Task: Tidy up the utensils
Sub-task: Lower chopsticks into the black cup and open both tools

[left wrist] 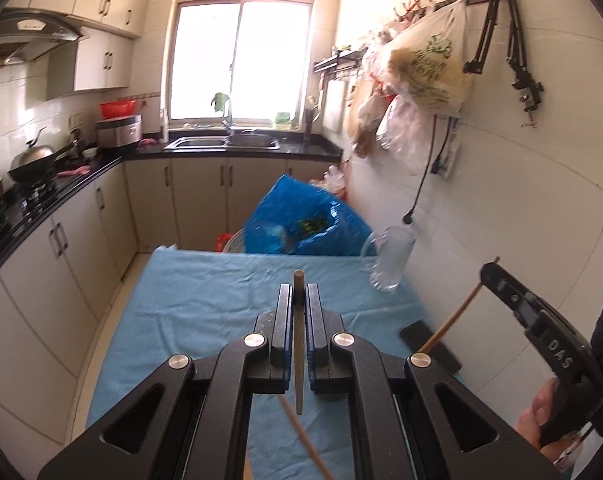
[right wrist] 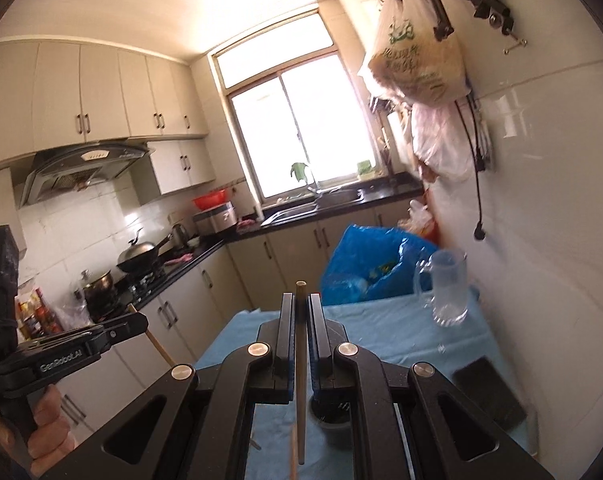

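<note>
In the left wrist view my left gripper [left wrist: 299,286] is shut on a wooden chopstick [left wrist: 299,380] that stands upright between its pads above the blue cloth [left wrist: 189,304]. My right gripper [left wrist: 486,270], at the right edge, is shut on a second chopstick [left wrist: 449,324] that slants down to the left. In the right wrist view the right gripper [right wrist: 300,296] clamps its chopstick [right wrist: 301,400] upright, just left of a dark round cup [right wrist: 333,420] on the cloth. The left gripper [right wrist: 139,318] shows at the left with its chopstick [right wrist: 159,346]. A third stick [left wrist: 305,440] lies on the cloth below.
A clear glass mug [left wrist: 393,260] stands at the table's far right by the tiled wall. A black block [left wrist: 429,344] lies on the cloth's right edge. A blue plastic bag [left wrist: 301,220] sits behind the table. Kitchen counters and a stove [left wrist: 33,196] run along the left.
</note>
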`<state>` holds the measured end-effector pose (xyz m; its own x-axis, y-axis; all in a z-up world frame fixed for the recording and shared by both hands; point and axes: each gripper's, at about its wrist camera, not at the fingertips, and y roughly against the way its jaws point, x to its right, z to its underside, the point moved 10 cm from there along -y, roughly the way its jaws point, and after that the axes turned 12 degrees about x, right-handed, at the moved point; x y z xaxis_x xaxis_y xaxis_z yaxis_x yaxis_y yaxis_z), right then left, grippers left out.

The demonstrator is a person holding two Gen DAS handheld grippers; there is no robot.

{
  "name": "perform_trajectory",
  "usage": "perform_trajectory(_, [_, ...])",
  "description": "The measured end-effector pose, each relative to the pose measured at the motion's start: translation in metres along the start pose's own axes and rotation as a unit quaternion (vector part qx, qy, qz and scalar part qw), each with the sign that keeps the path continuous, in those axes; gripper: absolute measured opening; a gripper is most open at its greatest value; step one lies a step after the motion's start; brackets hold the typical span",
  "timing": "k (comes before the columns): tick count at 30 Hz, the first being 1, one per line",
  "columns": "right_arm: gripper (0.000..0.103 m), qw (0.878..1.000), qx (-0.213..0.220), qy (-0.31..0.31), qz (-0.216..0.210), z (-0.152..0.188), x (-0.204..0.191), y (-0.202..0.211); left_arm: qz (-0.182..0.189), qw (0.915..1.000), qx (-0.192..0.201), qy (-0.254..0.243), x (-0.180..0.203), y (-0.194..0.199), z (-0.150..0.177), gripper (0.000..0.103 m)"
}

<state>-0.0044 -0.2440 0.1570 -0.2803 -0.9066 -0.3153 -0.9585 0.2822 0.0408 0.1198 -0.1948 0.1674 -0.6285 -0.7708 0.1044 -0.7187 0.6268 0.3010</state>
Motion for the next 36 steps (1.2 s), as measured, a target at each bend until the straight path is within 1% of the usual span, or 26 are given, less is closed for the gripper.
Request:
perform_trajectory(4, [0.006,1.000,0.017,0.008,0.018,-0.024,0.012,-0.013,0.016,0.9998,0.011,-0.001,0.021,-0.017,-0.022,0.005])
perform_trajectory(7, [0.006,0.999,0.019,0.008,0.029,-0.031,0.021,-0.027,0.026,0.9996,0.011,0.004,0.032,-0.032,-0.030,0.005])
perform_trajectory(9, [0.006,0.999,0.013,0.008,0.035,-0.030,0.028,-0.037,0.029,0.9995,0.008,0.007,0.038,-0.046,-0.030,0.005])
perform_trajectory(11, [0.006,0.999,0.001,0.005,0.036,-0.022,0.033,-0.049,0.034,0.9994,-0.001,0.011,0.041,-0.057,-0.025,0.005])
perform_trajectory(15, [0.006,0.999,-0.036,0.004,0.041,0.007,0.046,-0.073,0.032,0.9990,-0.027,0.014,0.042,-0.080,-0.004,0.005])
perform_trajectory(17, [0.006,0.998,-0.054,0.005,0.041,0.023,0.049,-0.080,0.028,0.9984,-0.044,0.019,0.039,-0.095,0.009,0.005])
perform_trajectory(20, [0.006,0.996,-0.077,0.002,0.043,0.043,0.056,-0.088,0.024,0.9975,-0.062,0.025,0.032,-0.107,0.026,0.005])
perform_trajectory(24, [0.007,0.994,-0.102,-0.005,0.042,0.061,0.063,-0.095,0.024,0.9953,-0.088,0.033,0.025,-0.118,0.048,0.005])
perform_trajectory(27, [0.008,0.993,-0.109,-0.007,0.042,0.068,0.066,-0.097,0.027,0.9937,-0.104,0.033,0.023,-0.122,0.060,0.005])
perform_trajectory(31, [0.009,0.992,-0.116,-0.009,0.042,0.072,0.067,-0.094,0.022,0.9936,-0.107,0.032,0.019,-0.122,0.068,0.005])
perform_trajectory(33, [0.010,0.992,-0.116,-0.010,0.042,0.070,0.068,-0.092,0.020,0.9937,-0.106,0.031,0.017,-0.120,0.068,0.005])
perform_trajectory(36, [0.016,0.992,-0.115,-0.006,0.042,0.066,0.065,-0.089,0.024,0.9935,-0.106,0.033,0.016,-0.116,0.067,0.006])
